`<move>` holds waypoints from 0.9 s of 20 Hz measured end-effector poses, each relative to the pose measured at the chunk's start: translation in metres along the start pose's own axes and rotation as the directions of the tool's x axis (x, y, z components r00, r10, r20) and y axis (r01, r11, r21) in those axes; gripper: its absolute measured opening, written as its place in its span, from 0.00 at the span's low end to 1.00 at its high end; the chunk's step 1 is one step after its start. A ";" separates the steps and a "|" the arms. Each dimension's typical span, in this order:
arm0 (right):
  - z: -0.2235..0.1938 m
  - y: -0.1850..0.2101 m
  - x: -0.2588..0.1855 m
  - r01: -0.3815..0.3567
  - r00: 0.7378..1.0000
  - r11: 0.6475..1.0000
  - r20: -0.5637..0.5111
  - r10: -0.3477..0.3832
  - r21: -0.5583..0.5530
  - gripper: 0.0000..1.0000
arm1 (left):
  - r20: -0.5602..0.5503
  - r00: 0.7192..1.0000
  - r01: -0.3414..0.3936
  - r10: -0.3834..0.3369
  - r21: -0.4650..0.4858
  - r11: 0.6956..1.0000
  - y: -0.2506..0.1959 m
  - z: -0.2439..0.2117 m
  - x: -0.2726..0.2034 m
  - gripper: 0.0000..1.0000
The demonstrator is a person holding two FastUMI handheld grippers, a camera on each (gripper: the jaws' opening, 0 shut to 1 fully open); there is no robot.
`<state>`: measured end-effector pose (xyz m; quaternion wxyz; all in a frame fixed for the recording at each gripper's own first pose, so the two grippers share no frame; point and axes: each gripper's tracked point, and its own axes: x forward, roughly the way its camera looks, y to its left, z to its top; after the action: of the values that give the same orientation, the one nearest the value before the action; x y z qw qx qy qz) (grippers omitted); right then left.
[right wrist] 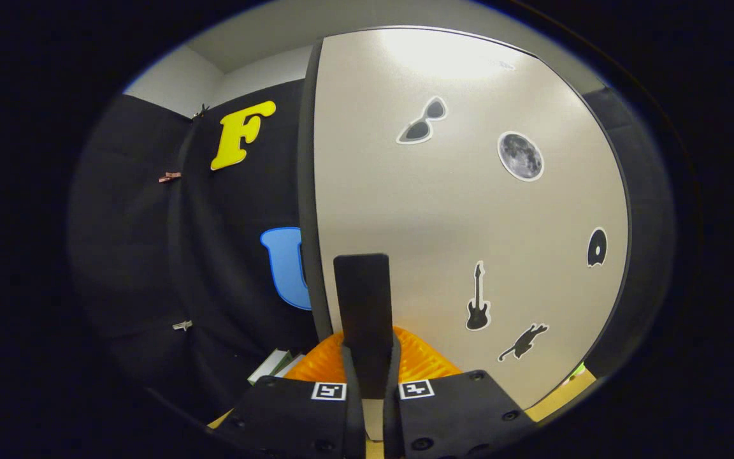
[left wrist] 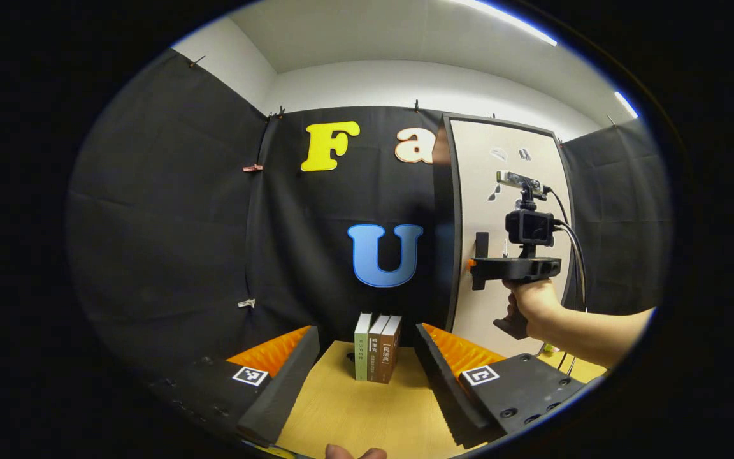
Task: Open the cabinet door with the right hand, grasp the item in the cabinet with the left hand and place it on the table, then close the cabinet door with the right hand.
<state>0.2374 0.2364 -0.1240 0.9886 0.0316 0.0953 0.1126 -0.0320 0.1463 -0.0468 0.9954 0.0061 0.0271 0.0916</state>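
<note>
Left claw [left wrist: 367, 376]: spread wide over the tabletop [left wrist: 367, 414]
Right claw [right wrist: 367, 376]: pinching the door handle [right wrist: 362, 306]
Books [left wrist: 378, 347]: upright, 12 o'clock of left claw

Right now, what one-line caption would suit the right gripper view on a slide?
Right gripper closed on the flat black door handle of the beige sticker-decorated cabinet door.

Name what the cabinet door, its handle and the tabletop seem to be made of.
Cabinet door: probably laminated board, smooth pale face with a soft sheen and dark edging. Handle: flat matte black bar, plastic or painted metal, unclear which. Tabletop: light wood or wood-look laminate.
</note>
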 end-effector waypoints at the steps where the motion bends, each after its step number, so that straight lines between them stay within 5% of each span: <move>1: 0.000 0.001 -0.006 -0.006 1.000 1.000 -0.002 0.006 -0.022 0.15 | 0.000 1.000 0.001 -0.001 -0.002 1.000 -0.001 0.000 -0.002 0.95; 11: 0.008 -0.003 -0.082 -0.174 0.985 0.984 0.006 0.174 0.041 0.15 | 0.023 1.000 0.003 -0.003 0.002 1.000 -0.020 0.005 -0.028 0.95; 18: 0.009 -0.026 -0.118 -0.199 0.980 0.980 0.010 0.199 0.028 0.14 | 0.043 0.998 0.038 -0.039 0.021 0.999 -0.050 0.013 -0.025 0.94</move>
<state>0.1320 0.1841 -0.0959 0.9721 0.0556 0.0899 0.2095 -0.0465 0.0924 -0.0336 0.9972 0.0174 0.0067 0.0722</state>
